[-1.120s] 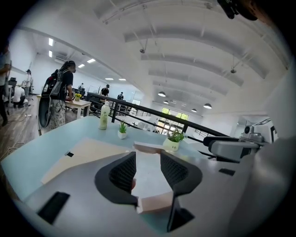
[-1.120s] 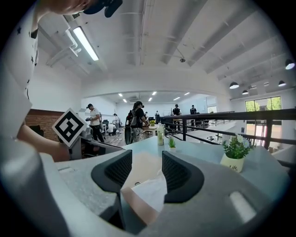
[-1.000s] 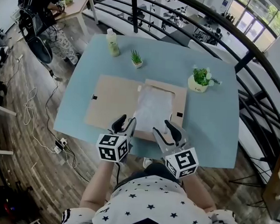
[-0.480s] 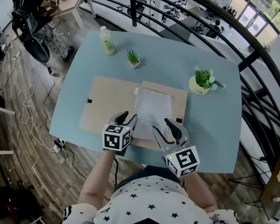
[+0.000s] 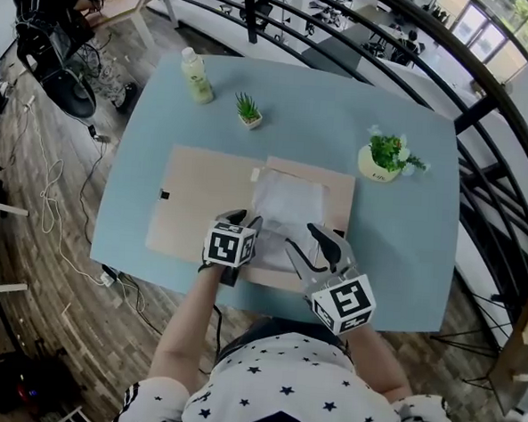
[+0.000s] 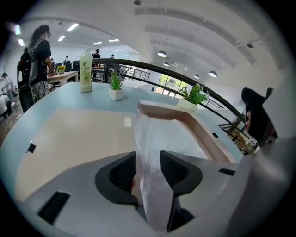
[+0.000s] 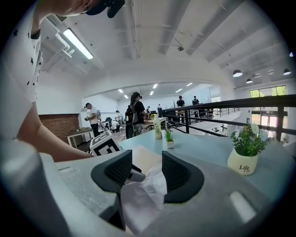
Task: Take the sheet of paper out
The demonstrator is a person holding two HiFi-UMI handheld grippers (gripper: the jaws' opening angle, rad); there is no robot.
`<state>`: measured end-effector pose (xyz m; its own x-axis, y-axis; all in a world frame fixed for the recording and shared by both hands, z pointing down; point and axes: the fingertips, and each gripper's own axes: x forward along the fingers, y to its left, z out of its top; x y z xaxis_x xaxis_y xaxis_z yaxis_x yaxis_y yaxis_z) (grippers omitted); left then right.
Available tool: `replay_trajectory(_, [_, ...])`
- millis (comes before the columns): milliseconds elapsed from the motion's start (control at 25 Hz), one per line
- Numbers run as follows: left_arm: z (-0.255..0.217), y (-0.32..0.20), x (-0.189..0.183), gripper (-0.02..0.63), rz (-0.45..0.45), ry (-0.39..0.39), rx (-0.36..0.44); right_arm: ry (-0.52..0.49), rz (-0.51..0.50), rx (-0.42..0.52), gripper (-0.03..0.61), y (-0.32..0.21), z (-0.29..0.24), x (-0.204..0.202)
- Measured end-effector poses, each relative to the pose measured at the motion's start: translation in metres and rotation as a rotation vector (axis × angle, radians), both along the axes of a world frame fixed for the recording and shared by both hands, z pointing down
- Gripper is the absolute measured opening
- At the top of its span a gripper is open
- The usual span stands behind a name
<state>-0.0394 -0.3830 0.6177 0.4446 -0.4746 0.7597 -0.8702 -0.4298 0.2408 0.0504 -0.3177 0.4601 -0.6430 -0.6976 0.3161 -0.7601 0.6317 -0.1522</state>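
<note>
A thin white sheet of paper (image 5: 287, 205) lies in the right half of an open tan cardboard folder (image 5: 203, 189) on the blue table. My left gripper (image 5: 243, 222) is at the sheet's near left corner. In the left gripper view the sheet (image 6: 159, 139) rises as a ridge between the narrowly set jaws of that gripper (image 6: 148, 171), pinched. My right gripper (image 5: 305, 242) sits at the sheet's near right edge. In the right gripper view, crumpled paper (image 7: 143, 196) bunches between the jaws of the right gripper (image 7: 147, 173).
A green-capped bottle (image 5: 197, 77) and a small potted plant (image 5: 249, 111) stand at the table's far left. A white pot with a flowering plant (image 5: 385, 159) stands far right. The table's near edge (image 5: 391, 322) is just below the grippers; a black railing (image 5: 485, 94) curves behind.
My left gripper has shifted right and forward onto the sheet's near left corner. The right gripper has hardly moved. The sheet's near edge now stands bunched up.
</note>
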Motion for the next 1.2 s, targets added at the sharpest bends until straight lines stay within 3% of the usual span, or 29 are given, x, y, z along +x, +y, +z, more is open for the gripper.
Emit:
replay_trajectory(440, [0.027,-0.003,0.003,0.145,-0.02,-0.002,-0.104,-0.003,0.014,-0.021,0.187,-0.006,0.01,0.009])
replay_trajectory(600, [0.022,-0.007,-0.006,0.05,-0.018,-0.09,-0.06,-0.003,0.02,-0.024,0.187,-0.007,0.008,0.007])
replay_trajectory(960, [0.024,-0.013,-0.01,0.007,-0.038,-0.099,-0.047,-0.017,0.042,-0.028,0.187,-0.007,0.009,0.01])
replay_trajectory(1200, [0.012,-0.013,-0.021,0.003,-0.068,-0.088,0.016,-0.016,0.066,-0.018,0.187,0.005,0.011,0.01])
